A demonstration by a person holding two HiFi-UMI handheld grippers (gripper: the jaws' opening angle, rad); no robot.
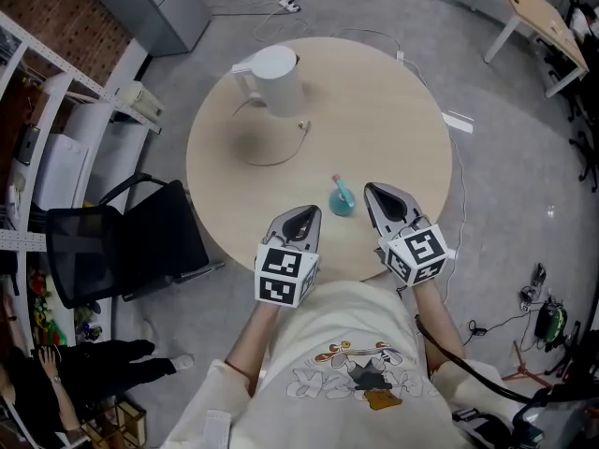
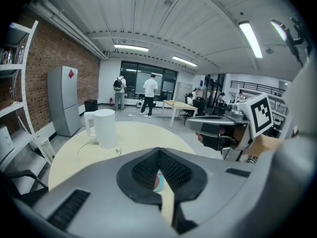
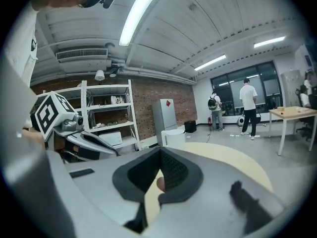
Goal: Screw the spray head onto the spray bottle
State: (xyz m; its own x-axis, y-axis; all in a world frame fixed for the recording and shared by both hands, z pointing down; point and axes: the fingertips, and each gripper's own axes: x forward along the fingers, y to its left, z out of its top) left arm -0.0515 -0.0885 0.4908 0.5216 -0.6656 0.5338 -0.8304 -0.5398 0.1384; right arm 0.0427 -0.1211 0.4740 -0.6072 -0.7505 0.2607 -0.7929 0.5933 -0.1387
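Observation:
A small teal spray bottle (image 1: 342,201) stands on the round wooden table (image 1: 374,110) near its front edge, with a thin teal part sticking up from its top. I cannot tell the spray head apart from the bottle. My left gripper (image 1: 307,212) is just left of the bottle, shut and empty. Just right of the bottle, my right gripper (image 1: 373,190) is also shut and holds nothing. In the left gripper view, the left gripper (image 2: 159,155) is shut, and a bit of the teal bottle (image 2: 159,182) shows below the tips. In the right gripper view, the right gripper (image 3: 159,155) is shut too.
A white electric kettle (image 1: 273,79) with its cord (image 1: 281,153) stands at the table's far left. A black chair (image 1: 122,241) is beside the table on the left. Shelves (image 1: 37,110) line the left wall. People stand far off in the room.

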